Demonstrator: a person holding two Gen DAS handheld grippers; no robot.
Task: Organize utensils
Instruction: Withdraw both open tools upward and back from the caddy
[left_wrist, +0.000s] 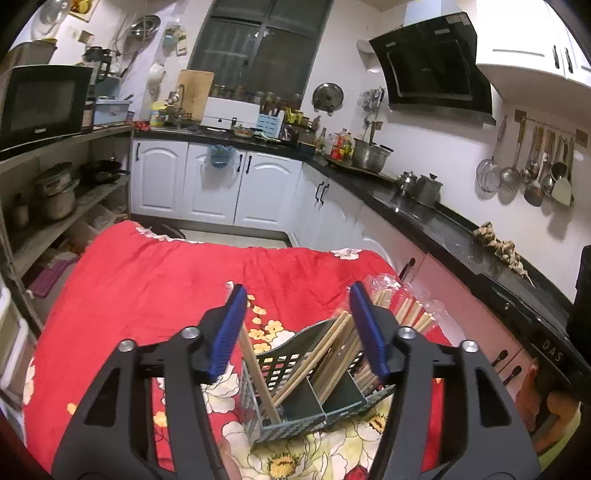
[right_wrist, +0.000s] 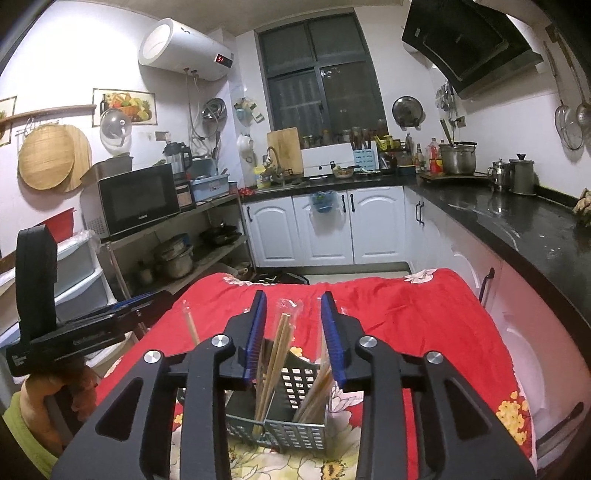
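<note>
A grey-green slotted utensil caddy (left_wrist: 291, 410) stands on a red floral cloth (left_wrist: 147, 288); it also shows in the right wrist view (right_wrist: 295, 424). Several wooden chopsticks (left_wrist: 332, 354) lean in its compartments, some in clear plastic sleeves (right_wrist: 286, 332). My left gripper (left_wrist: 297, 328) is open and empty, held just above the caddy with its blue pads (left_wrist: 229, 328) apart on either side. My right gripper (right_wrist: 293, 332) is open and empty, also above the caddy, with sleeved chopsticks rising between its pads without touching them. The left gripper's body shows in the right wrist view (right_wrist: 74, 332).
A black countertop (left_wrist: 443, 225) with pots runs along the right. Open shelves (right_wrist: 192, 240) with a microwave (right_wrist: 136, 199) and pans stand at the left. White cabinets (right_wrist: 314, 225) and a window are at the back. More sleeved chopsticks (left_wrist: 406, 306) lie on the cloth behind the caddy.
</note>
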